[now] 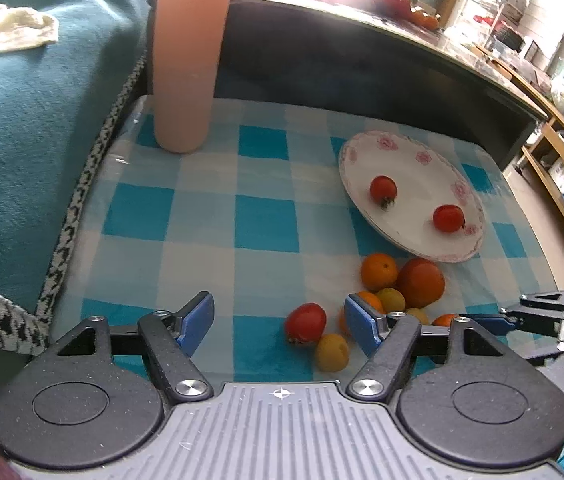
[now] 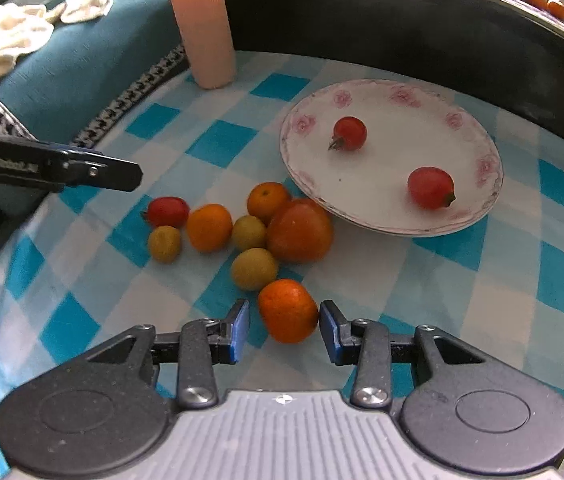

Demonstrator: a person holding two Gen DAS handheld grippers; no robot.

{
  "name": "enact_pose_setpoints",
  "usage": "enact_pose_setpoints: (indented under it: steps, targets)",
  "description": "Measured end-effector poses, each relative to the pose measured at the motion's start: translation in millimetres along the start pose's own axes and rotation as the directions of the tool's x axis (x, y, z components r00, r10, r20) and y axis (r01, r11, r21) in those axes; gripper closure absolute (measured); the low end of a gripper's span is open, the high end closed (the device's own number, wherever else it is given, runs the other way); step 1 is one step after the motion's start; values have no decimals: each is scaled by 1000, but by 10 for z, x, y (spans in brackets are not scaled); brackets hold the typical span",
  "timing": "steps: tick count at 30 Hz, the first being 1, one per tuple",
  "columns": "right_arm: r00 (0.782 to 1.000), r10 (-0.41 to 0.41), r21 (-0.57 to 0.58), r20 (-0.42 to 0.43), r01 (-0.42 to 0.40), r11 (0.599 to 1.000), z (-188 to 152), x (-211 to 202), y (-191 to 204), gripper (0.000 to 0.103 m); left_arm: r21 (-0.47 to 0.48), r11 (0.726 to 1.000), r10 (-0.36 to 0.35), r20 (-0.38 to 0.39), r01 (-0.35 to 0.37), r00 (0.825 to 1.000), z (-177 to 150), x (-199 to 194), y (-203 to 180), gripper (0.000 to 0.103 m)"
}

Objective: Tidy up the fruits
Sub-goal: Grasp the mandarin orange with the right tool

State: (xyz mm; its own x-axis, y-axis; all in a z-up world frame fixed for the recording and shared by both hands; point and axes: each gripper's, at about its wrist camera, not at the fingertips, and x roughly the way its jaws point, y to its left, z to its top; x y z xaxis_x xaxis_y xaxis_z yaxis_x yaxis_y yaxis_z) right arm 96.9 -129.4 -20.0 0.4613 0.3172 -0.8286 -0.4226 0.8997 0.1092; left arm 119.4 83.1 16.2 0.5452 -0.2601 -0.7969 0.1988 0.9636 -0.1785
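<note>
In the right wrist view, the right gripper (image 2: 284, 330) had its two blue pads on either side of a small round orange fruit (image 2: 287, 310) at the bottom middle. The pad on the right looked to touch the fruit, but a thin gap showed at the left pad, so I could not tell if it was gripped.

In the left wrist view, the left gripper (image 1: 280, 324) stood wide open with nothing between its pads. A small red tomato (image 1: 305, 322) and a little yellow-green fruit (image 1: 332, 352) lay on the cloth in that gap.

Only the right view showed the whole pile of fruit (image 2: 242, 232) in the middle of the blue and white checked cloth (image 2: 481, 280); the left view hid part of it behind a pad.

The white round plate with pink flowers (image 2: 477, 116) sat at the upper right, holding two red tomatoes (image 2: 349, 133). A tall pink ribbed cup (image 2: 206, 24) stood at the top.

The left view alone showed wooden shelves (image 1: 561, 160) at the far right.
</note>
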Motion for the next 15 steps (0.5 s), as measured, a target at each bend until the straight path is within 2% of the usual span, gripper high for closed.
enact_pose_setpoints:
  steps: [8, 9, 15]
  targets:
    - [1000, -5, 44, -8, 6, 999, 2, 84, -65, 54, 68, 995, -71, -73, 76, 995, -111, 140, -207, 26]
    - [1000, 0, 47, -5, 0, 999, 0, 79, -69, 58, 81, 994, -72, -80, 78, 994, -132, 153, -234, 26]
    - [1000, -23, 91, -4, 23, 996, -21, 7, -169, 58, 138, 986, -79, -112, 94, 991, -244, 245, -337, 32]
